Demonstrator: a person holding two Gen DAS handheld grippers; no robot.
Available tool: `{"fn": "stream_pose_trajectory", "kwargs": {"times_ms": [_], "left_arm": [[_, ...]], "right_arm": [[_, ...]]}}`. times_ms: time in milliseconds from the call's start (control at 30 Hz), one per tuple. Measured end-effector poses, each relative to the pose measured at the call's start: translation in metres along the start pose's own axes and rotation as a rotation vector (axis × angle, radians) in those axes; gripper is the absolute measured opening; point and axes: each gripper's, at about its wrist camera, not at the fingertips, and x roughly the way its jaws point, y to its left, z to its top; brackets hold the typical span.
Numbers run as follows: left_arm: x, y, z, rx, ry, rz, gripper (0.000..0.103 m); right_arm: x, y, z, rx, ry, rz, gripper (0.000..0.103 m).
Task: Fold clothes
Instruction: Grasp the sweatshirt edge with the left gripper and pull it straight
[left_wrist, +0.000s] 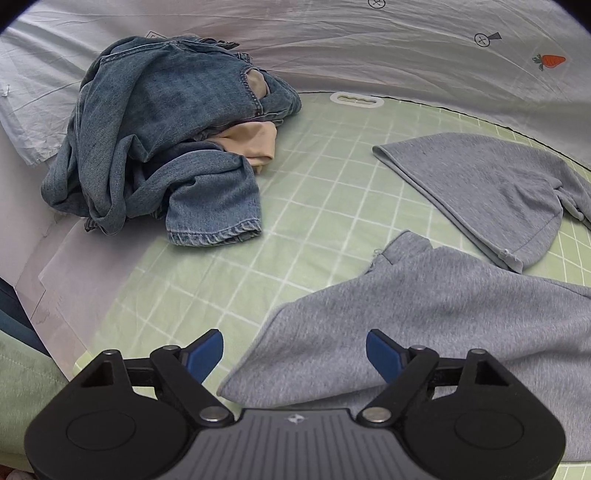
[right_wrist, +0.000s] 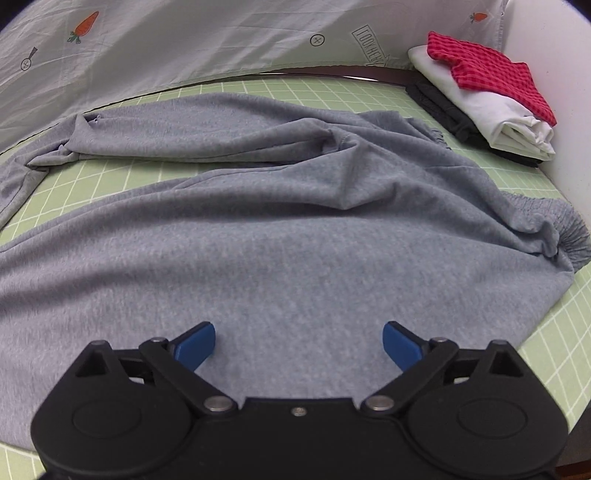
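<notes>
Left wrist view: left gripper w/ jaws spread wide, nothing between them, blue pads clear of cloth. It hangs over the near corner of the grey sweatpants, which lie on the green grid mat. One pant leg lies across the mat's far right, hem end toward the middle. Crumpled jeans sit in a heap at upper left, partly on the mat, partly on the white sheet behind. A beige garment pokes out from under the jeans. Sheet has a carrot print.

Right wrist view: right gripper also wide open, holding nothing, positioned above the broad grey body of the sweatpants. Fabric is wrinkled, not flat; elastic waistband bunched at right edge. One leg runs along the far side toward the left. Mat shows around the garment. Folded stack at upper right, near the mat's corner: red checked piece on top, white one under it, dark one at the bottom.
</notes>
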Motion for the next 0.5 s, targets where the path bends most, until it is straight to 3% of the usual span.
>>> {"fn": "stream_pose_trajectory", "kwargs": {"times_ms": [167,333,500], "left_arm": [[0.010,0.010,0.012,0.117,-0.038,-0.076,0.059],[0.029,0.012,0.032,0.197,-0.050,-0.204,0.042],[0.049,0.001,0.053,0.254,-0.054,-0.328,0.039]], "right_arm": [[-0.007,0.029,-0.012,0.079,-0.026,-0.032,0.102],[-0.008,0.041,-0.020,0.198,-0.056,-0.053,0.103],[-0.008,0.047,-0.022,0.245,-0.070,-0.093,0.103]]}}
